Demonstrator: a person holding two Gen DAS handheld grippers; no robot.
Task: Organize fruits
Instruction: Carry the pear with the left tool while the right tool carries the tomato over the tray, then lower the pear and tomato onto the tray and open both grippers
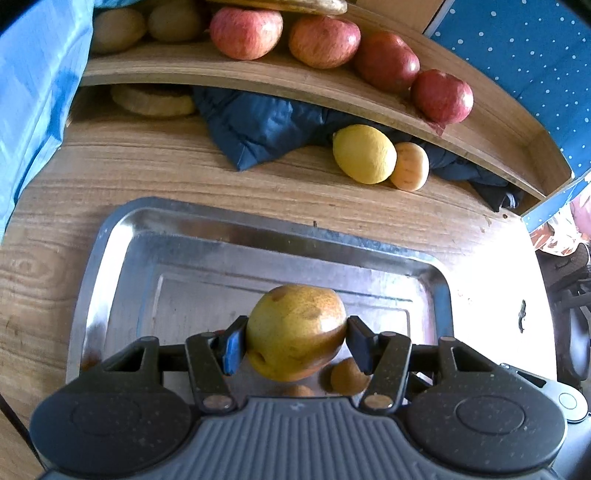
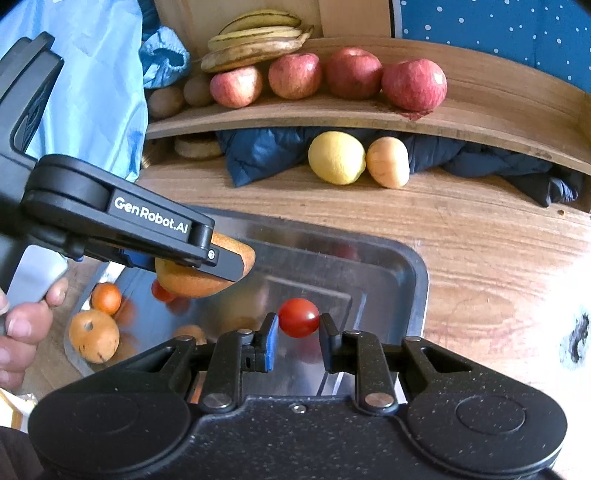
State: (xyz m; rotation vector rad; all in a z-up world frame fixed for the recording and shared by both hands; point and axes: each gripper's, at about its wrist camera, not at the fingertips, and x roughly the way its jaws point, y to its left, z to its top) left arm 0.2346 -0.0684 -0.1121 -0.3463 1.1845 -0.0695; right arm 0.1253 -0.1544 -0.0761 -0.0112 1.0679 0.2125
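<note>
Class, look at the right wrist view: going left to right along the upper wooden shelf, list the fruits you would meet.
Two brown kiwis, then four red apples: first apple, second apple, third apple, fourth apple. The bananas lie above them and overlap, so they are left out.

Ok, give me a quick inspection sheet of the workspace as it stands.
Surface: wooden table, metal tray on it.
Job's things: pear in left hand-held gripper over tray; cherry tomato between the fingers of right hand-held gripper; oranges on tray; lemon on table; apples and bananas on shelf.
Clutter: dark blue jacket under shelf.
Grippers: left shut on pear; right closed on the tomato.
Cables: nothing seen.
Surroundings: light blue fabric, dotted blue cloth.
</note>
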